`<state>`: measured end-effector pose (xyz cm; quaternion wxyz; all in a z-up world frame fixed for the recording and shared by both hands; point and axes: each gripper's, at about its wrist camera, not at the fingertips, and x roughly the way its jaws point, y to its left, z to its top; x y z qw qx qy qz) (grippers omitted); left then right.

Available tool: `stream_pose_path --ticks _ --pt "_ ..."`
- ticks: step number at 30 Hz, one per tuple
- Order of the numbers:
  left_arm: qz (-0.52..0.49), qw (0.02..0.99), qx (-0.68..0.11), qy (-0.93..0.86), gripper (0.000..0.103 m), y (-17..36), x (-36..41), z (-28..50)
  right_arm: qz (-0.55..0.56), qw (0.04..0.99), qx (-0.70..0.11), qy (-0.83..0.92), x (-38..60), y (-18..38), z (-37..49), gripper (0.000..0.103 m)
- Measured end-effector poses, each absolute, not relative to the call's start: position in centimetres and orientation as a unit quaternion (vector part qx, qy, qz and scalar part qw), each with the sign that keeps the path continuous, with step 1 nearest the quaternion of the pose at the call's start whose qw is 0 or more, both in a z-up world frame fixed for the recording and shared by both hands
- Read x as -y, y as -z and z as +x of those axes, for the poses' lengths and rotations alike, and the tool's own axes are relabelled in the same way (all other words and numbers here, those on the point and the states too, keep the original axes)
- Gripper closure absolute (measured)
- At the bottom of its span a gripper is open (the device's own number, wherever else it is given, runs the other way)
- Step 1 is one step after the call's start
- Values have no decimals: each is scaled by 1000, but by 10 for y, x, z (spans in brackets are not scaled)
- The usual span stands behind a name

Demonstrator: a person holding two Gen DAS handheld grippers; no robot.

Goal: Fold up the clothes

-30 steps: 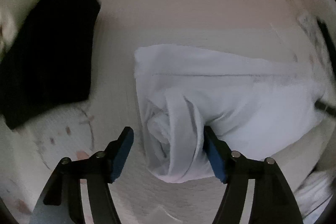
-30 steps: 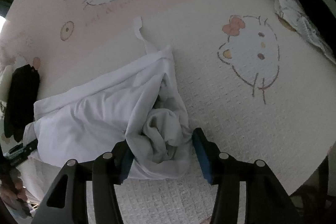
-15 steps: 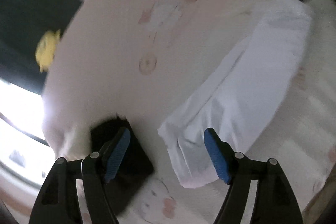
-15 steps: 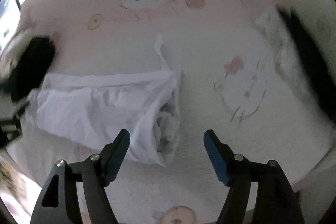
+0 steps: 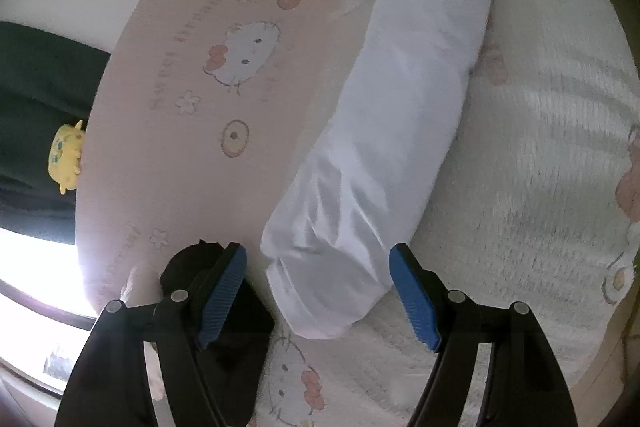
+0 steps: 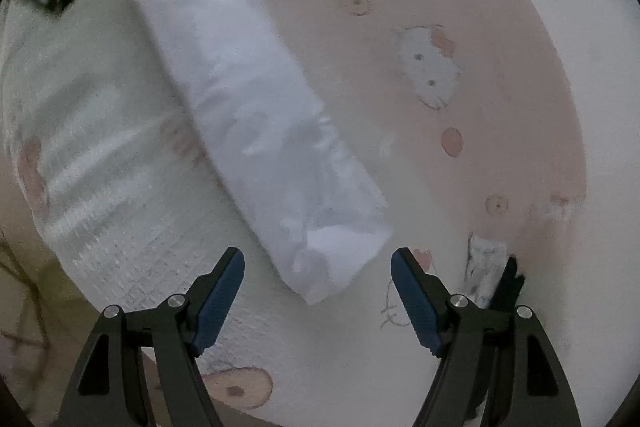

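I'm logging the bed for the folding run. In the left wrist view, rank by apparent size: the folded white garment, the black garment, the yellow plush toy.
1. Folded white garment, largest.
2. Black garment, partly hidden behind the left gripper's finger, so uncertain.
3. Yellow plush toy, smallest, though farther from the camera.

We see our left gripper (image 5: 318,291) with jaws wide apart, the rolled white garment (image 5: 384,147) stretching ahead between them, seemingly untouched; a black garment (image 5: 224,331) lies under its left finger.

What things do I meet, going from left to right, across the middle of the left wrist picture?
Yellow toy → pink sheet → white garment, folded into a long strip → white blanket.
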<state>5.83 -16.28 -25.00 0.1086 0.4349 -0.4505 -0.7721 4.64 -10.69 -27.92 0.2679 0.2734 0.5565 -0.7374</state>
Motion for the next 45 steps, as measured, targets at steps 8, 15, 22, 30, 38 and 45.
stream_pose_path --ticks 8,15,22,30,38,45 --pt "450 92 453 764 31 269 158 56 247 261 -625 693 121 308 45 28" --pt "441 92 524 723 31 293 157 55 172 243 -712 636 126 327 56 28" --pt "447 85 533 714 25 298 172 55 151 237 -736 616 120 335 54 28" --pt "445 82 521 724 24 297 172 30 160 251 -731 614 130 335 45 27" --pt "508 29 406 759 52 281 194 15 302 321 -623 646 134 307 21 54" --pt "572 -17 209 793 53 254 241 -17 452 379 -455 667 143 276 -38 55"
